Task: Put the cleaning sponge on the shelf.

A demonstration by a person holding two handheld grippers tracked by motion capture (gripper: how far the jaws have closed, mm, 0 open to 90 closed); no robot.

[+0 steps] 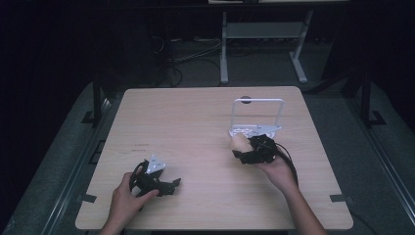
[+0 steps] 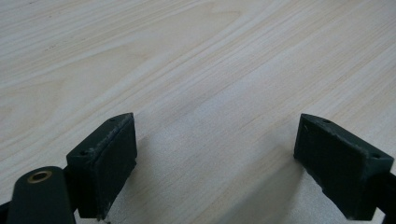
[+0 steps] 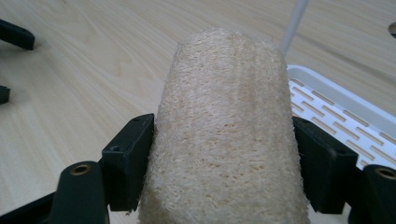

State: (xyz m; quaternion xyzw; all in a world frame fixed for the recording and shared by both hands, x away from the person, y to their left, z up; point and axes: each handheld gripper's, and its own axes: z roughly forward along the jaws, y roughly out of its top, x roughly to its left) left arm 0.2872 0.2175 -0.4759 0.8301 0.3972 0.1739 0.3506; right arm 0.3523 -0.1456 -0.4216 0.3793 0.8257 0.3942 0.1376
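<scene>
A tan fibrous loofah sponge (image 3: pixel 224 135) stands between the two black jaws of my right gripper (image 3: pixel 223 163), which is shut on it. In the high view that right gripper (image 1: pixel 244 147) holds the loofah (image 1: pixel 239 142) just in front of a small white rack (image 1: pixel 256 130) with a tall wire handle. The rack's slotted white base (image 3: pixel 336 112) lies behind the loofah on the right. My left gripper (image 1: pixel 172 185) rests low over the table's near left part. Its jaws stand wide apart with only bare wood between them, so the left gripper (image 2: pixel 215 163) is open.
The light wooden table (image 1: pixel 195 127) is bare across its middle and left. A metal stand's legs (image 1: pixel 225 54) and cables lie on the dark floor beyond the far edge. The other gripper's black jaw tips (image 3: pixel 14 37) show at the left edge.
</scene>
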